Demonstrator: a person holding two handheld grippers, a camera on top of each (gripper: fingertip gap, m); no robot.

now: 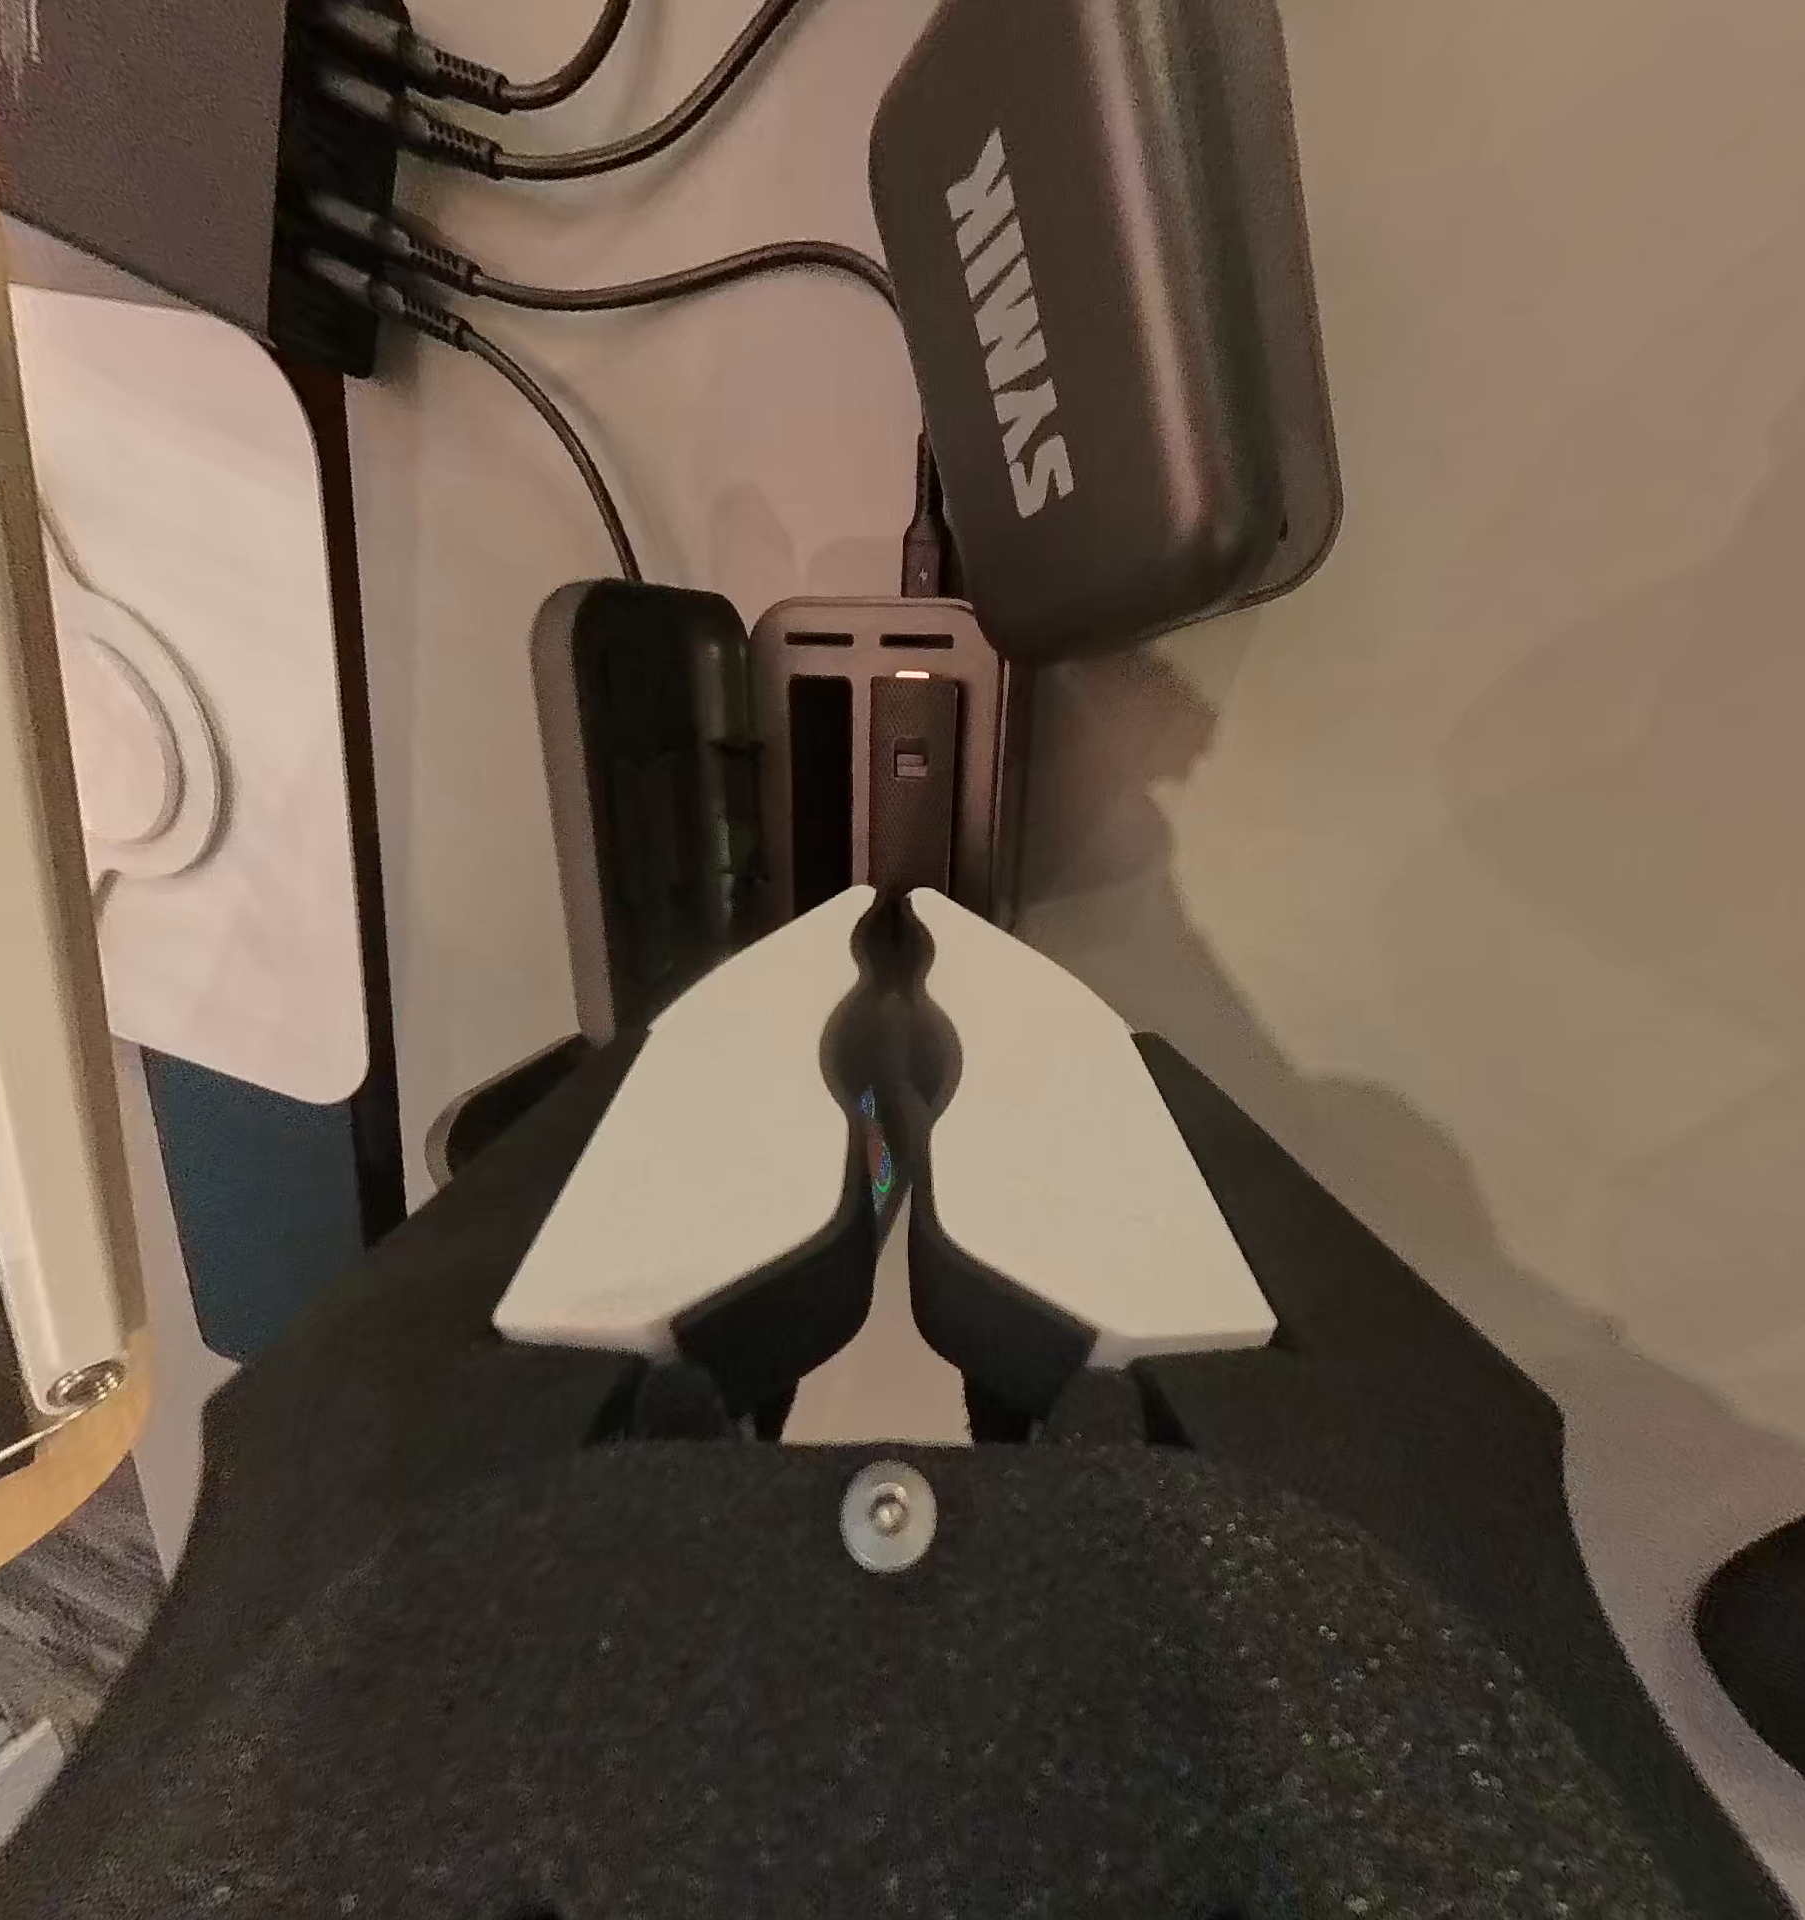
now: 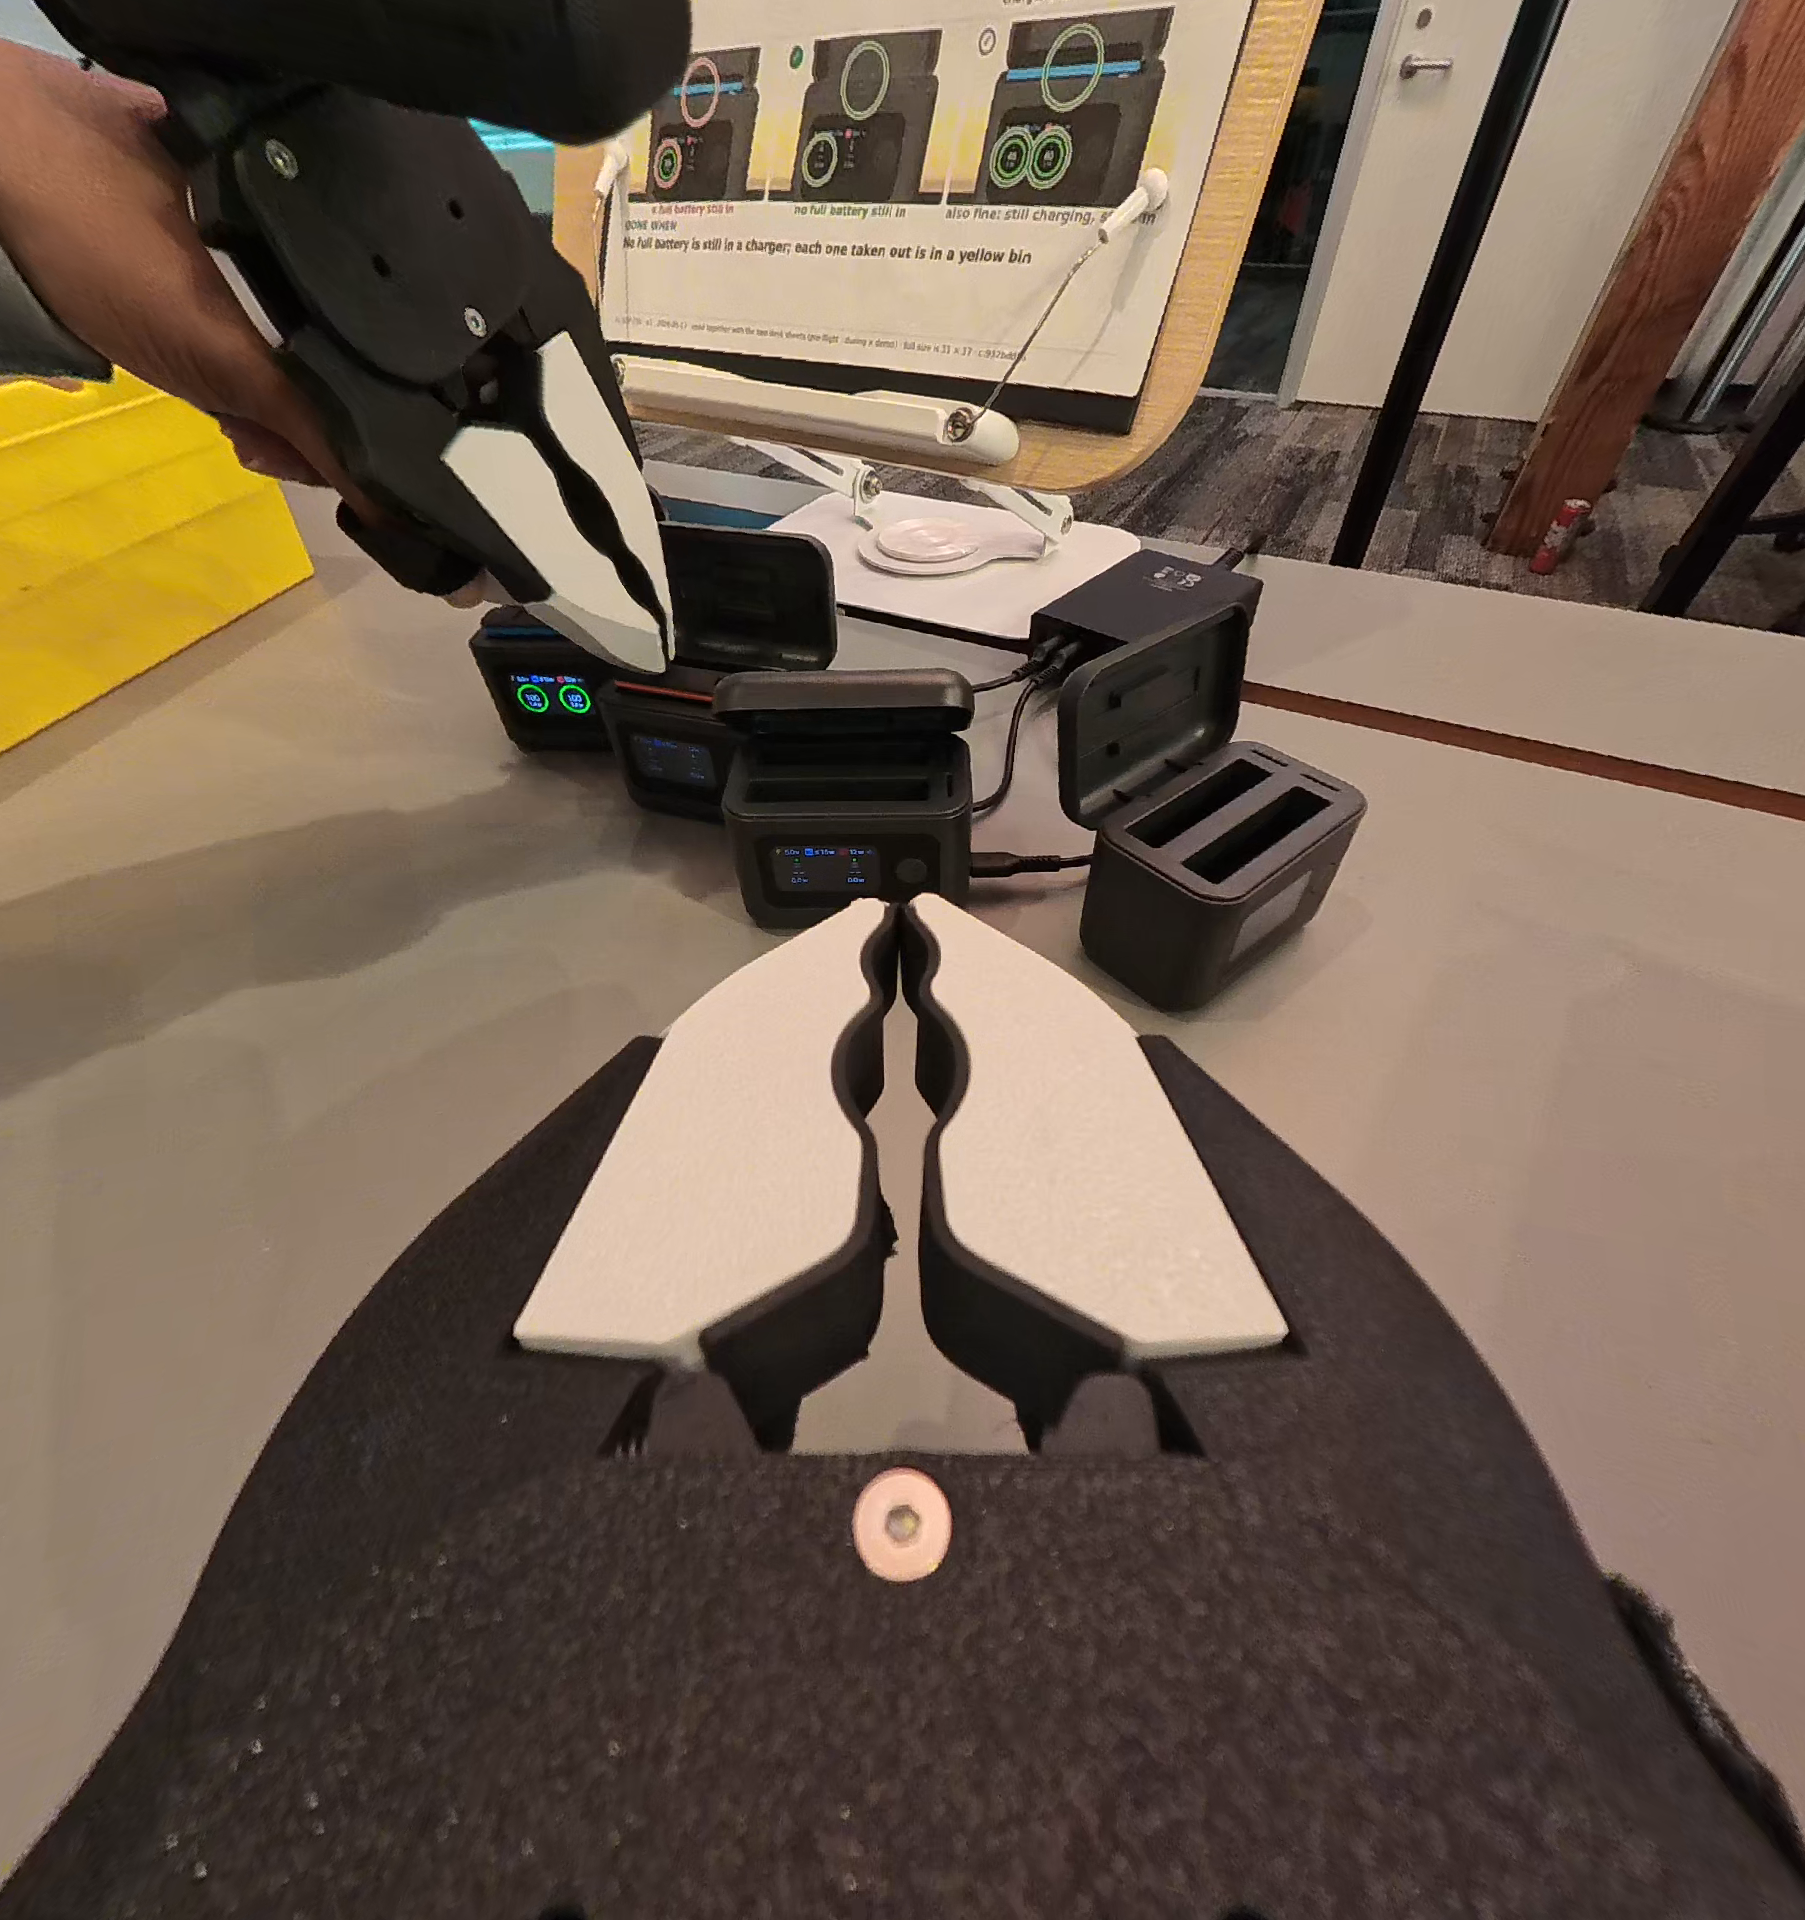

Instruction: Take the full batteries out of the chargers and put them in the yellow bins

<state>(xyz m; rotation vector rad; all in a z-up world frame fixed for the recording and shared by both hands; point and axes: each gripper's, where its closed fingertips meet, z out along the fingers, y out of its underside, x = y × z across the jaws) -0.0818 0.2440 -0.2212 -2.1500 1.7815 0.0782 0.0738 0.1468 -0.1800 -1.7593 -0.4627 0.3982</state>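
Several black chargers stand in a row on the grey table (image 2: 254, 935). The far-left charger (image 2: 545, 707) shows two green rings on its screen. My left gripper (image 1: 893, 899) is shut and empty; in the right wrist view it (image 2: 654, 639) points down over that charger. Just past its tips, an open charger (image 1: 971, 748) has one empty slot and one battery (image 1: 910, 769) with an orange light. My right gripper (image 2: 898, 909) is shut and empty, low over the table in front of the third charger (image 2: 846, 842). A yellow bin (image 2: 98, 551) stands at the far left.
The rightmost charger (image 2: 1220, 883) is open with both slots empty. A black power hub (image 2: 1147, 603) with cables sits behind the chargers. An instruction board on a white stand (image 2: 877, 208) rises at the back. A person's hand (image 2: 98, 260) holds the left gripper. Across from one pair of fingers to the other is roughly 20 cm.
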